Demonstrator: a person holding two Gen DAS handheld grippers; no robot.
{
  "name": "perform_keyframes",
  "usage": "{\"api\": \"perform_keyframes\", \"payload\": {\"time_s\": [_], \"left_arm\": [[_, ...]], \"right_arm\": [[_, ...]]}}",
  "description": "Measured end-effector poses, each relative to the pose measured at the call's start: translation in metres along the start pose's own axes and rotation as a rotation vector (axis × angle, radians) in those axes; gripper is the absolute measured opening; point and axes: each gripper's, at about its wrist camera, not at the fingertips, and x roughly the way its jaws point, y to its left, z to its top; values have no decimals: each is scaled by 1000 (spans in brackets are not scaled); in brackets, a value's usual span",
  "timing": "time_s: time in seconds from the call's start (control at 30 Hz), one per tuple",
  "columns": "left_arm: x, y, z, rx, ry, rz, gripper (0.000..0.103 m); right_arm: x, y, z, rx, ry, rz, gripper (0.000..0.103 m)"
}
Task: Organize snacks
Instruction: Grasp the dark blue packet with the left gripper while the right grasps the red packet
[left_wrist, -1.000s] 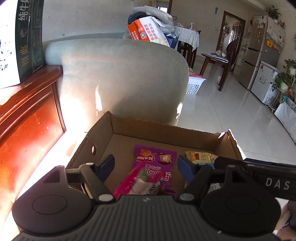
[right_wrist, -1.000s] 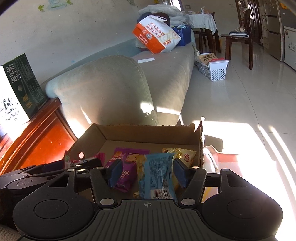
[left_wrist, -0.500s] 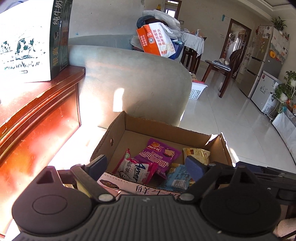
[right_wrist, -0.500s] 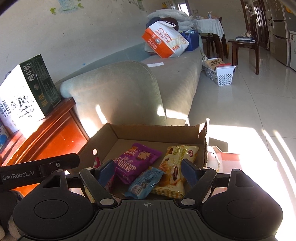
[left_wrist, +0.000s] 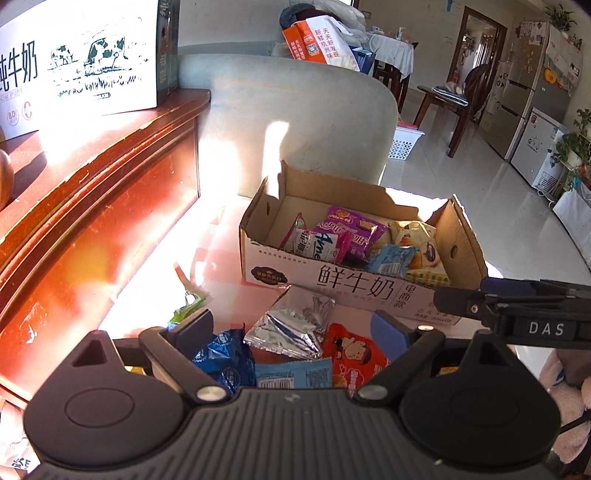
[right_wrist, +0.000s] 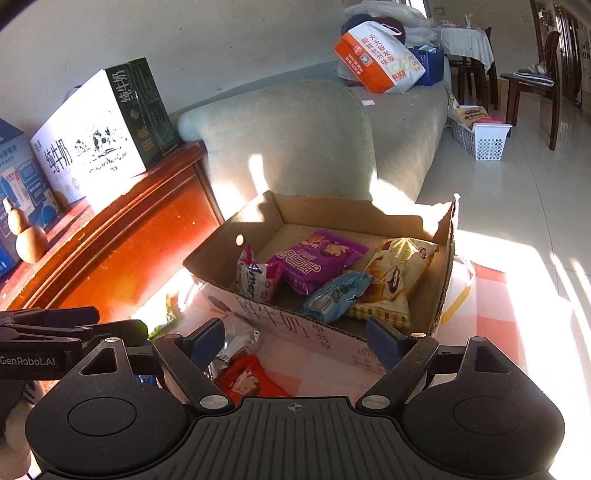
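while the left gripper (left_wrist: 291, 325) is hanging over the loose snacks on the near side of the cardboard box (left_wrist: 354, 284), its jaws are opening wide and gripping nothing. a silver packet (left_wrist: 291, 325), a dark blue packet (left_wrist: 225, 360), a light blue packet (left_wrist: 293, 374) and a red packet (left_wrist: 356, 356) are lying on the checked cloth (right_wrist: 491, 306) below it, just outside the box's near wall. the right gripper (right_wrist: 295, 341) is also opening, with nothing between its pads, hovering by the same near wall. inside the box a purple packet (right_wrist: 319, 260) is lying in the middle, a pink and white packet (right_wrist: 258, 278) is sitting to its left, a pale blue packet (right_wrist: 336, 291) nearer, and a yellow packet (right_wrist: 397, 275) is resting on the right. a grey sofa (right_wrist: 295, 140) is standing beyond the box and a red wooden cabinet (right_wrist: 122, 236) is sitting at the left.
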Motion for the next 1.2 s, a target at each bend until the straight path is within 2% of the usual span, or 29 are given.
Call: {"api": "perform_keyframes", "payload": {"time_s": [0.37, 0.63, 0.87, 1.0, 1.2], "left_arm": [[-1, 7, -55, 11, 150, 68, 92], [-5, 8, -80, 14, 214, 110, 92], [-9, 21, -92, -64, 248, 102, 92], [-2, 25, -100, -88, 272, 94, 92], [5, 25, -108, -107, 299, 78, 92]], "right_arm": [[20, 10, -26, -86, 120, 15, 85], [44, 23, -44, -207, 209, 34, 85], [64, 33, -50, -277, 228, 57, 85], [76, 36, -51, -308, 231, 45, 90], [89, 42, -53, -320, 234, 46, 91]]}}
